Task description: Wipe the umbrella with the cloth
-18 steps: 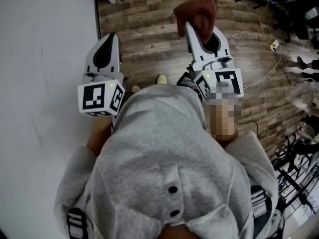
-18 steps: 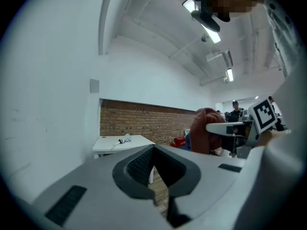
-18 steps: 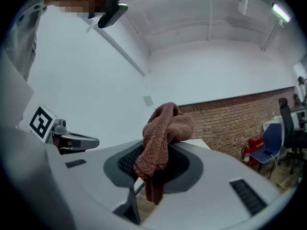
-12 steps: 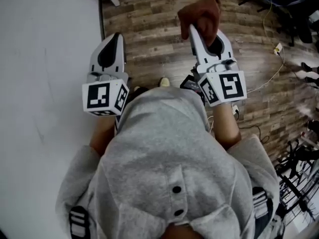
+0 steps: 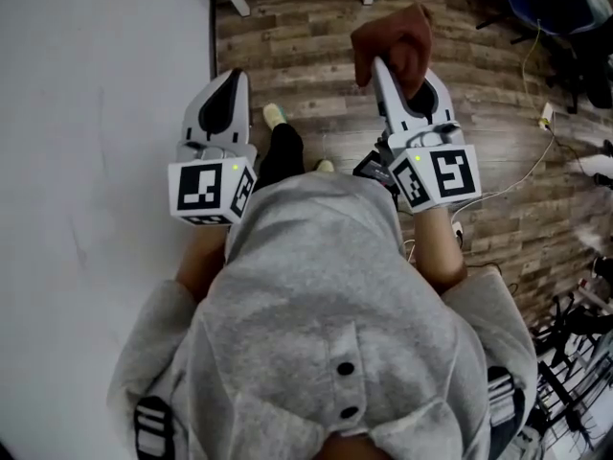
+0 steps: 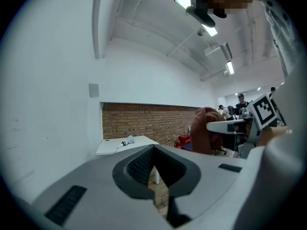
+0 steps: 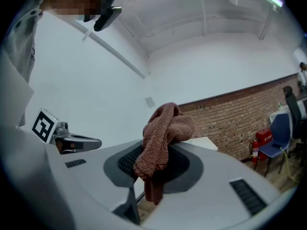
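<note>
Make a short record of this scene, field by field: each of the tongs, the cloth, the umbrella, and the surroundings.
left tongs: shut, nothing between the jaws
right tongs: shut on the cloth
cloth: brown, bunched, hanging out of the jaws
umbrella: in no view
surroundings: wood floor, white wall at the head view's left

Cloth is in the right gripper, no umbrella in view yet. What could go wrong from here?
1. The cloth is bunched, with most of it flopping over the right gripper tips, so it might slip out.
2. A white cable lies on the wood floor off to the right: a possible trip.
3. The left gripper, shut and empty, is close to the white wall and might knock it.
</note>
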`<state>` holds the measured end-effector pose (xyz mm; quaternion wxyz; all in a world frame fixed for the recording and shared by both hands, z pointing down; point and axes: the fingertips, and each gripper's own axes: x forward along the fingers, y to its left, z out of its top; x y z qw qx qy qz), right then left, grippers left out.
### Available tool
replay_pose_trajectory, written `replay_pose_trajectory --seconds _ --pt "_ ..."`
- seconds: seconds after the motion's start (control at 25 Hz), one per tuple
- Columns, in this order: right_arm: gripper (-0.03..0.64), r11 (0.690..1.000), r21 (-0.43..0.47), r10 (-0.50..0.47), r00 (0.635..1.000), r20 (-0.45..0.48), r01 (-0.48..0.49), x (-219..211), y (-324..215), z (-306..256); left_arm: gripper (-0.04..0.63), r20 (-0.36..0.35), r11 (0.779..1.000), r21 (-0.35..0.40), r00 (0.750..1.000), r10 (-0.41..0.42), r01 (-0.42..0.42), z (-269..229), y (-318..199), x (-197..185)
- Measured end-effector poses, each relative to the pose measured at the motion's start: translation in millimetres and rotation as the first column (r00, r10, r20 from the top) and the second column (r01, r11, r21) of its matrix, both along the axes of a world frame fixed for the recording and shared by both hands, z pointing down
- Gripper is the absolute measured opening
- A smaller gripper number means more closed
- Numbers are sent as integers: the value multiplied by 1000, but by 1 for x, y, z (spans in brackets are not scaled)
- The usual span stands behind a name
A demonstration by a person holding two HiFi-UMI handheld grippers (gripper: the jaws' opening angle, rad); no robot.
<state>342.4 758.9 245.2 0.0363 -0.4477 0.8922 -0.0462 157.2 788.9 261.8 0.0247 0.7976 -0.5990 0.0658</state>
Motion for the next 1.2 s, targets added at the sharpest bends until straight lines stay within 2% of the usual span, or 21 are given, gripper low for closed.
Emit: replay_pose_trajectory --seconds 0.28,0.6,0.84,1.2 --pt "98 1000 8 5 1000 -11 -5 -19 -30 -3 15 -11 1000 13 1000 26 -26 0 -34 -10" --pt "98 999 -27 -22 999 -46 21 -36 -80 15 15 -23 1000 -12 1000 10 -10 17 -82 -20" --pt "98 997 -63 -37 998 -56 33 -71 -150 21 15 -37 999 -40 999 -1 0 23 -152 -54" --pt "98 991 -134 -31 997 -76 21 -128 -263 32 15 -47 993 -114 998 28 -34 36 -267 -104"
